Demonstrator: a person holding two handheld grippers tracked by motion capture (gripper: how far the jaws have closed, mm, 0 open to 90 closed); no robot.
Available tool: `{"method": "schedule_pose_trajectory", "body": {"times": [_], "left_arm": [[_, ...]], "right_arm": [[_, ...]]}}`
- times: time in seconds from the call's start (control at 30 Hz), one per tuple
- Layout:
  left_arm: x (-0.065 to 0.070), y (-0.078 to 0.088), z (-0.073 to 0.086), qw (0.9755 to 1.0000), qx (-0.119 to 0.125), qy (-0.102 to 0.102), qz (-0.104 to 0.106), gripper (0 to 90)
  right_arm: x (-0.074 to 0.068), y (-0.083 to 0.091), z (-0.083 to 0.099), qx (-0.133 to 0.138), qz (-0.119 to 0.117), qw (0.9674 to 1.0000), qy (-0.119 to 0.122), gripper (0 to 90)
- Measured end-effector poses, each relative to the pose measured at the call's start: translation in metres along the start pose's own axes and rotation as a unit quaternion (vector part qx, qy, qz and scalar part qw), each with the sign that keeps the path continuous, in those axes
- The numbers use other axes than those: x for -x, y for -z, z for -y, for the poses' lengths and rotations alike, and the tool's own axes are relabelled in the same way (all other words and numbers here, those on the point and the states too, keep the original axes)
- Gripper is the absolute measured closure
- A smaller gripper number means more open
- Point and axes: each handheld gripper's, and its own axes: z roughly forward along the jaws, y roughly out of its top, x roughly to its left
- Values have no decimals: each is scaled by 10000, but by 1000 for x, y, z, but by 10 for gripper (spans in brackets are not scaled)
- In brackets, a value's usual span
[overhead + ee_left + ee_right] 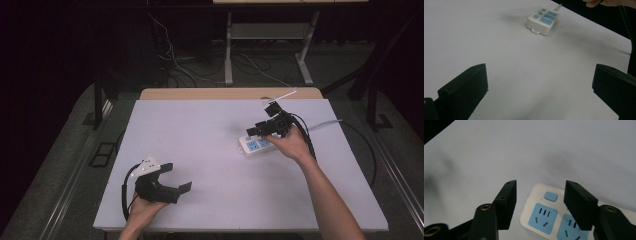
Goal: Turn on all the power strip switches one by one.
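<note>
So the thing being worked on here is a white power strip [256,145] with blue sockets, lying flat on the white table [210,150], over toward the right side and a bit past the middle. Its grey cord runs off toward the table's right edge.

The right gripper [257,131] sits right over the strip, tilted down at it, held in the right hand [290,145]. In the right gripper view the jaws are partway apart, hanging above the end of the strip [549,212] with the small blue switch [551,196]. One blue socket shows in the gap between the jaws, and a second is half hidden behind the right-side jaw. The pads don't seem to be pressing on anything; the strip is underneath them rather than clamped. So not gripping, just poised over it.

The left gripper [176,179] is down at the near left of the table, well apart from the strip, resting in the left hand [145,207] low against the tabletop. Its jaws are spread wide with nothing between them. In the left gripper view you look across bare table between the two black jaws, and the strip [542,20] is far off near the top, with a bit of the other hand [609,3] at the top edge.

A black cable loops from each gripper.
</note>
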Motion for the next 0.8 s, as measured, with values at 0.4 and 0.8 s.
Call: {"method": "schedule_pose_trajectory", "body": {"times": [0.4, 0.8], "left_arm": [[1, -1, 0, 10000, -8, -22, 31, 0], [4, -2, 0, 9999, -22, -65, 90, 0]], "right_arm": [[8, -16, 1, -83, 43, 10000, 13, 810], [10, -34, 5, -196, -25, 9998, 95, 900]]}}
